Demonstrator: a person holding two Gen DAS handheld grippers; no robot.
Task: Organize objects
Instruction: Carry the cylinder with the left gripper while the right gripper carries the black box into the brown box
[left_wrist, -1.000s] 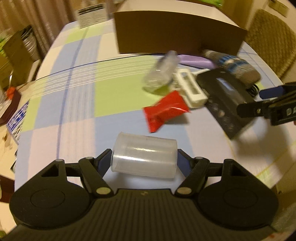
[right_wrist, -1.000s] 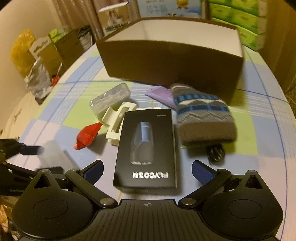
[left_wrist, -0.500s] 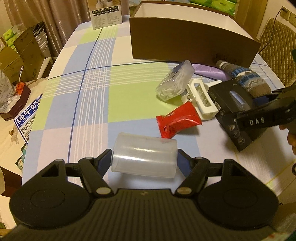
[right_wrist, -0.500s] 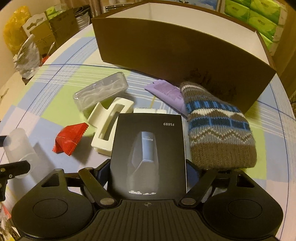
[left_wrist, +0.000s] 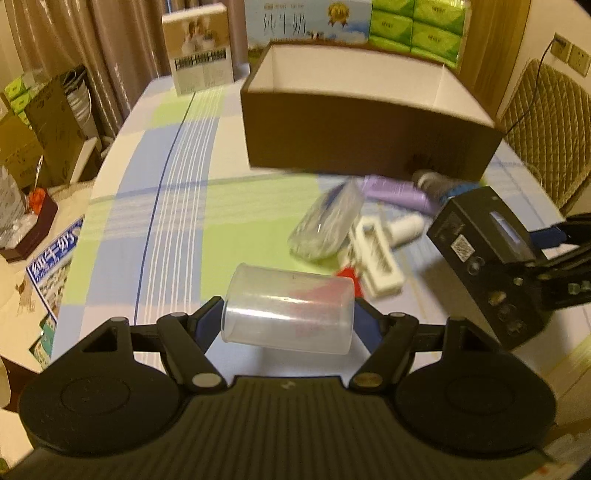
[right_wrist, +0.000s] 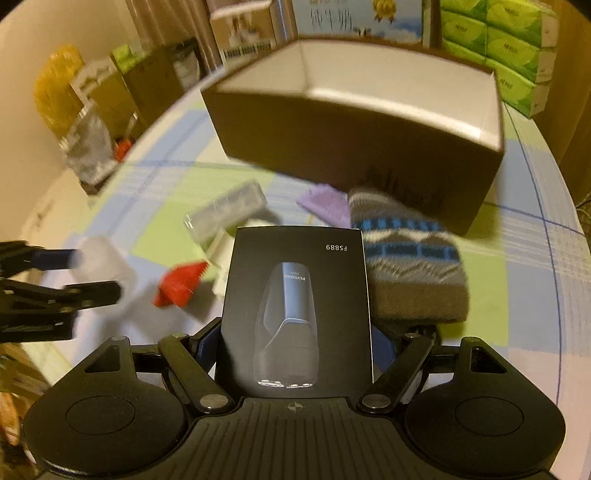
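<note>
Right gripper (right_wrist: 295, 339) has just clamped the black shaver box (right_wrist: 299, 306) and lifted it. Left gripper (left_wrist: 288, 321) still grips the clear plastic cup (left_wrist: 288, 308), also raised. Both look set for the open cardboard box (left_wrist: 369, 136).

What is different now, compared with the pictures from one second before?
The right tool closed on the black box, which lay flat on the table before, and lifted it. The left tool, holding the clear cup throughout, rose too. The brown box, knitted sock, red packet and white holder did not move.
</note>
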